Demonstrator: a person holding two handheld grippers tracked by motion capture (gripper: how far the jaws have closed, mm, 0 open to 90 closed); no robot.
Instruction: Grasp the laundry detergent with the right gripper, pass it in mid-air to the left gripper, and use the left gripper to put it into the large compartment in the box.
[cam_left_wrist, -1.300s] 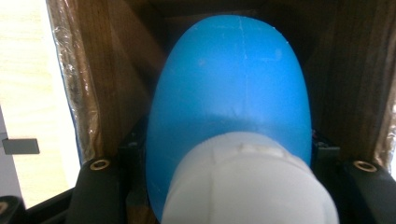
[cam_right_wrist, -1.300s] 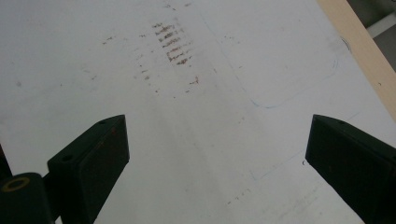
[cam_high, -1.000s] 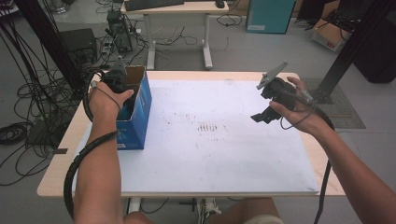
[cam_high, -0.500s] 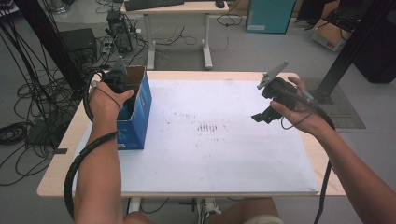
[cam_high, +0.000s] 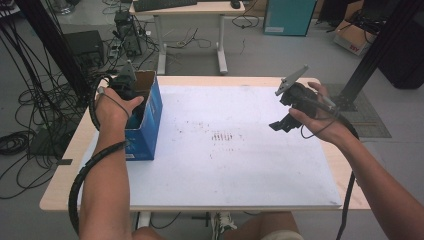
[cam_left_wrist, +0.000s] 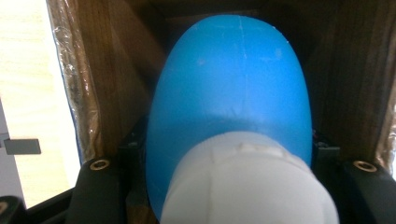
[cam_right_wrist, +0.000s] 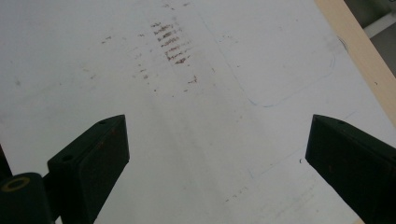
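1. The left gripper (cam_high: 131, 95) is reaching down into the open blue box (cam_high: 150, 120) at the left edge of the table (cam_high: 60, 195) — its jaws are clamping a blue bottle (cam_left_wrist: 229, 84) with a white cap (cam_left_wrist: 247, 182), and the bottle is sitting inside the box's brown cardboard walls.
2. The right gripper (cam_high: 292, 107) is hanging above the white mat (cam_high: 235, 165) at the right, jaws spread wide and gripping nothing.
3. The bottle's rounded, smooth body is likely making for a slippery hold; a sideways pull could be letting it twist or slide out between the pads.
4. Nothing is steadying the box — a bottle snagging the narrow wall could be dragging or tipping it off the table edge.
5. What else is lying in the box is impossible to tell, since the bottle is blocking the interior.
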